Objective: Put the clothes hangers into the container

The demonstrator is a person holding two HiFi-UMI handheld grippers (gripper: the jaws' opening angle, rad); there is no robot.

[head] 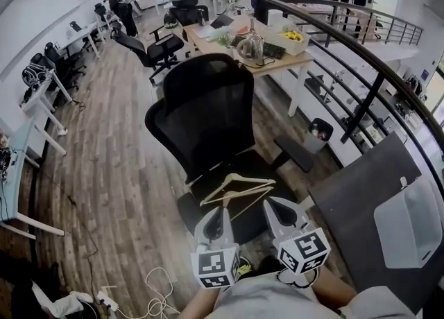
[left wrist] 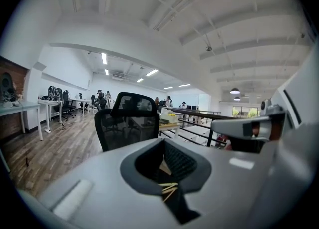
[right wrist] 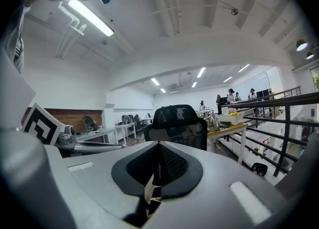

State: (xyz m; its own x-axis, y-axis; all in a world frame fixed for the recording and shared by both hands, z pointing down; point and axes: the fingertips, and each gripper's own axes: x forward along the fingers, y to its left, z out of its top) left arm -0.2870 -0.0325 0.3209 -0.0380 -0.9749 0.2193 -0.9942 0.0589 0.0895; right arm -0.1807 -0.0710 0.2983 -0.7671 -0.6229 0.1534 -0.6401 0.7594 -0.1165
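The wooden clothes hangers [head: 238, 191] lie in a loose stack on the seat of the black office chair [head: 208, 102], just ahead of both tools. The white container [head: 406, 227] sits well apart to the right on a dark tabletop [head: 354, 200]. We judge the hangers light and stiff, with smooth, probably slick wood, and likely to snag on each other because their bars and hooks overlap. The best hold looks to be on a straight wooden arm or the bottom bar, close to the middle so the hanger does not swing. The thin hook seems a poorer place to grip.

The left hand-held gripper [head: 220, 213] has its jaws fully together and holds nothing; in its own view, pale wooden bars show only through the slit below the pads. The right hand-held gripper [head: 272, 205] also has its jaws together. A bit of pale wood shows in its slit too, but we cannot tell whether it touches the wood. Both would have to open before taking a hanger.
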